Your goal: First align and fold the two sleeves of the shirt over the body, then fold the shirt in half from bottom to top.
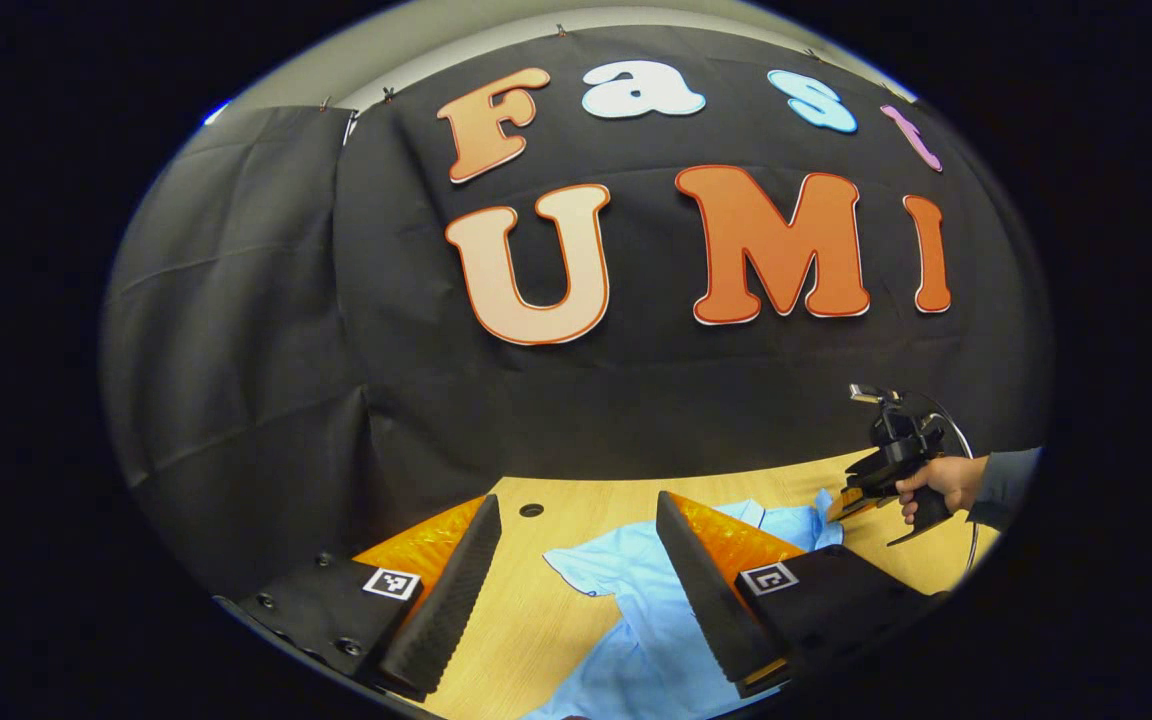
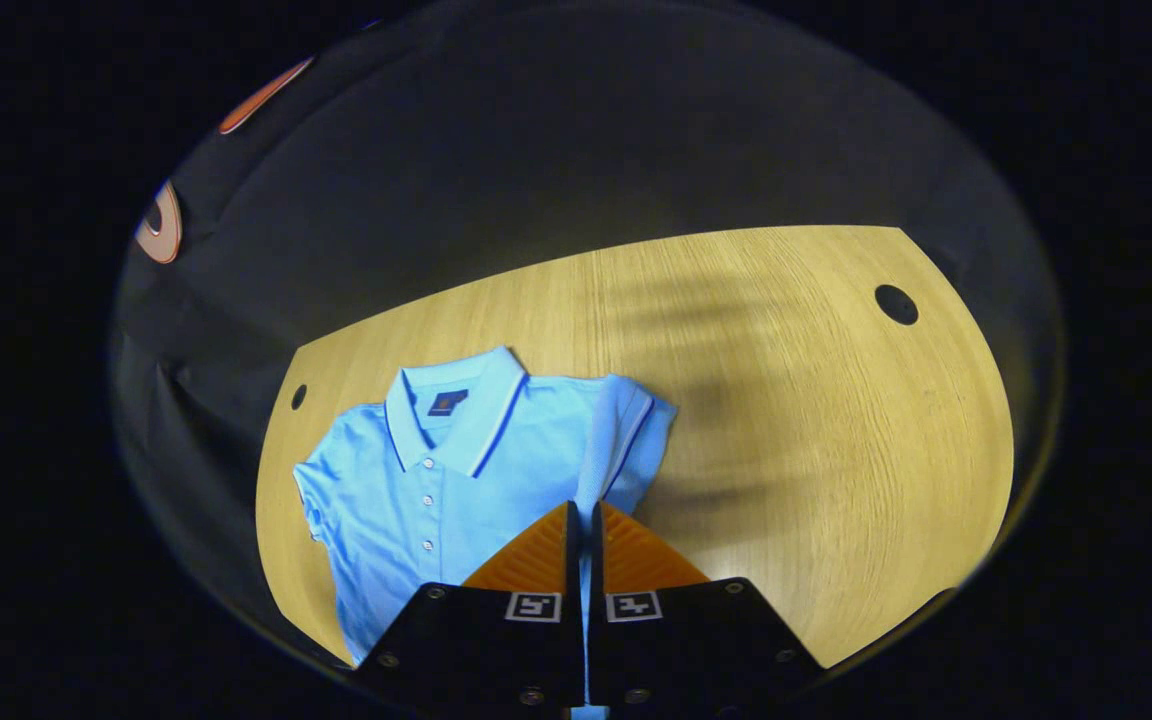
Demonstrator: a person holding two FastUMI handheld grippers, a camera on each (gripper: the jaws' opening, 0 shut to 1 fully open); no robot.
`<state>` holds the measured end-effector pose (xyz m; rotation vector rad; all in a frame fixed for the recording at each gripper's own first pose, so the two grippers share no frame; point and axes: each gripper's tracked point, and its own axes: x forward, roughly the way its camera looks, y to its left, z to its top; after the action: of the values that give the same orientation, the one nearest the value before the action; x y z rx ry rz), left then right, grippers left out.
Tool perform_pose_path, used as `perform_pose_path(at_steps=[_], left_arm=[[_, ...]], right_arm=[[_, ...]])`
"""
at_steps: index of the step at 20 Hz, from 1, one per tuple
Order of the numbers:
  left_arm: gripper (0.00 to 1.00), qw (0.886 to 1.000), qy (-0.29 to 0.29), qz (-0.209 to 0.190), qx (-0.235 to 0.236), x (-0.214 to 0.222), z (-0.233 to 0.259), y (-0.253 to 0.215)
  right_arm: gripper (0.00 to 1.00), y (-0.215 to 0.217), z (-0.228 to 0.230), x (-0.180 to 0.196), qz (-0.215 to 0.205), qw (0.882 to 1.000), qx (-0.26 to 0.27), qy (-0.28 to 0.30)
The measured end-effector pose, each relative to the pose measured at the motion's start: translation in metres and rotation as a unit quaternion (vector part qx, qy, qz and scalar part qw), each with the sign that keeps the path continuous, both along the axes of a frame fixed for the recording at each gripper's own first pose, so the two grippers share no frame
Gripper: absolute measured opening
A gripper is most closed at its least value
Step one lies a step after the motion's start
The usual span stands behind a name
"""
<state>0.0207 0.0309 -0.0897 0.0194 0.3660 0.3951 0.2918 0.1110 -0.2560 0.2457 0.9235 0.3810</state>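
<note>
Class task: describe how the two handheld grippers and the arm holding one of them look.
Left gripper: black body, square black-and-white tags, ridged finger faces. Right gripper: black housing with screws, matching tags; from afar, a pistol handle with a looping cable. The hand holding it wears a grey sleeve.

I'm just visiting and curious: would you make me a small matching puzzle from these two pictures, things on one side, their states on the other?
Things:
1. left gripper
2. right gripper
3. shirt
4. table

States:
A. light wood, with a round hole
B. fingers closed on a fold of blue sleeve
C. fingers spread wide, holding nothing
D. light blue, lying collar up, buttons showing

Pairs: 1-C, 2-B, 3-D, 4-A
</note>
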Motion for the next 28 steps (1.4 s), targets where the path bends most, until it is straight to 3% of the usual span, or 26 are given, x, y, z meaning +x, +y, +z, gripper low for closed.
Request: perform_pose_path(at_steps=[4,8,9,10,11,14,16,18,19,20,22,26,28], left_arm=[[1.0,0.998,0.014,-0.038,-0.049,0.028,-0.037,0.026],[1.0,0.99,0.054,-0.053,-0.117,0.054,-0.096,0.063],[1.0,0.987,0.065,-0.053,-0.136,0.06,-0.109,0.071],[1.0,0.984,0.078,-0.048,-0.15,0.066,-0.124,0.081],[0.98,0.982,0.094,-0.04,-0.157,0.072,-0.139,0.094],[0.98,0.973,0.146,-0.037,-0.173,0.091,-0.184,0.112],[0.98,0.965,0.182,-0.043,-0.185,0.101,-0.215,0.115],[0.98,0.956,0.221,-0.037,-0.189,0.108,-0.243,0.119],[0.98,0.953,0.232,-0.037,-0.193,0.116,-0.256,0.121],[0.98,0.947,0.246,-0.04,-0.202,0.119,-0.266,0.119],[0.98,0.935,0.275,-0.045,-0.218,0.127,-0.292,0.118],[0.98,0.9,0.351,-0.036,-0.256,0.131,-0.349,0.11],[0.97,0.892,0.373,-0.033,-0.253,0.132,-0.367,0.113]], right_arm=[[0.04,0.037,0.012,-0.009,0.014,1.0,-0.004,-0.015],[0.14,0.064,0.022,-0.024,0.014,1.0,0.013,-0.011],[0.02,0.064,0.026,-0.027,0.014,1.0,0.011,-0.016],[0.14,0.063,0.03,-0.03,0.014,1.0,0.008,-0.02],[0.15,0.059,0.033,-0.036,0.015,1.0,0.002,-0.021],[0.4,0.035,0.042,-0.043,0.008,0.999,-0.033,-0.043],[0.43,0.023,0.051,-0.051,-0.002,0.998,-0.038,-0.058],[0.57,0.012,0.06,-0.06,-0.014,0.997,-0.035,-0.065],[0.55,0.006,0.061,-0.068,-0.017,0.997,-0.035,-0.065],[0.69,-0.002,0.063,-0.073,-0.022,0.997,-0.038,-0.07],[0.78,-0.013,0.068,-0.083,-0.03,0.995,-0.044,-0.087],[0.86,-0.023,0.077,-0.108,-0.026,0.991,-0.049,-0.118],[0.88,-0.03,0.083,-0.118,-0.025,0.989,-0.056,-0.134]])
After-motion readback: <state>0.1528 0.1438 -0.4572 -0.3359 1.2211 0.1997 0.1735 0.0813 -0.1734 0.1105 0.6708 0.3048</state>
